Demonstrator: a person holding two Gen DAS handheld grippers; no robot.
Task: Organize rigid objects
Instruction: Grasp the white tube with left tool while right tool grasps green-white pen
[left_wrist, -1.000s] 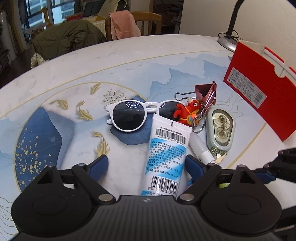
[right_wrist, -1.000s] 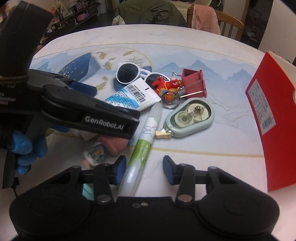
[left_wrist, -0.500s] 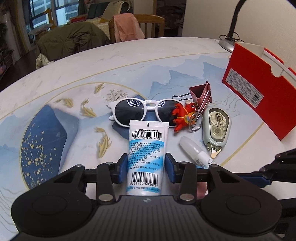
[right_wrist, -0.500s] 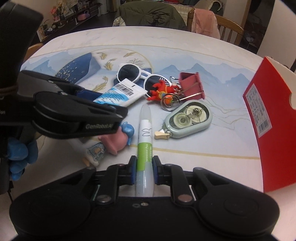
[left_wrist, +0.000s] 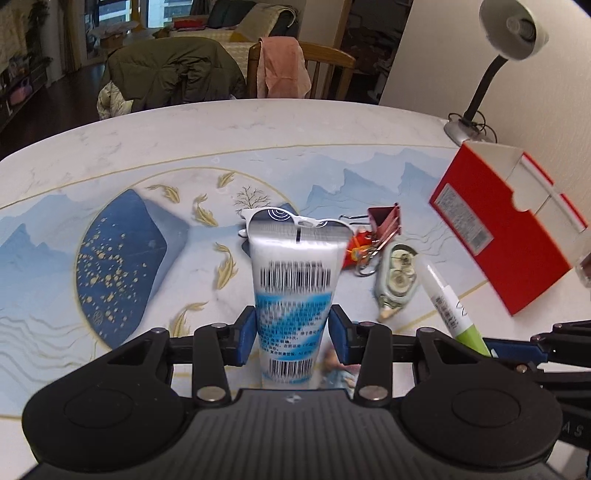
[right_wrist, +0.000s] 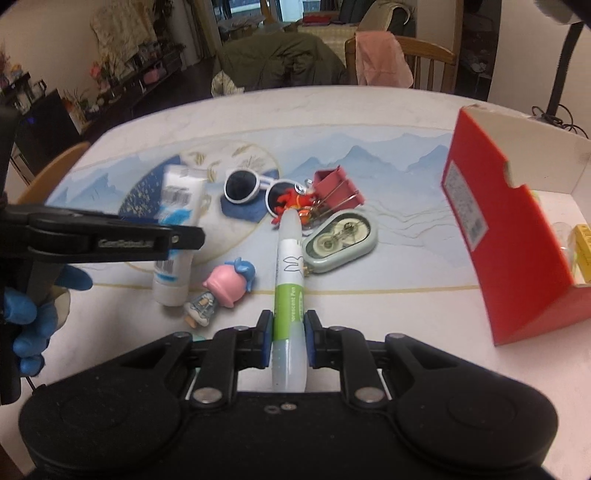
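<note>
My left gripper (left_wrist: 293, 334) is shut on a white and blue tube (left_wrist: 293, 280) and holds it above the table; the tube also shows in the right wrist view (right_wrist: 177, 236). My right gripper (right_wrist: 288, 338) is shut on a green and white highlighter pen (right_wrist: 289, 280), lifted off the table; the pen shows in the left wrist view (left_wrist: 448, 306). On the table lie white sunglasses (right_wrist: 255, 188), a red toy keychain (right_wrist: 293, 201), a pink binder clip (right_wrist: 334, 186), a grey-green correction tape (right_wrist: 340, 236) and a pink figurine (right_wrist: 225, 290).
An open red box (right_wrist: 506, 236) stands at the right with small items inside. A desk lamp (left_wrist: 495, 55) stands behind it. Chairs with clothes (left_wrist: 284, 70) stand beyond the far table edge. The left hand wears a blue glove (right_wrist: 33, 314).
Both grippers have lifted with their objects. The tube and the pen have left the table. The pink figurine now lies uncovered near the front.
</note>
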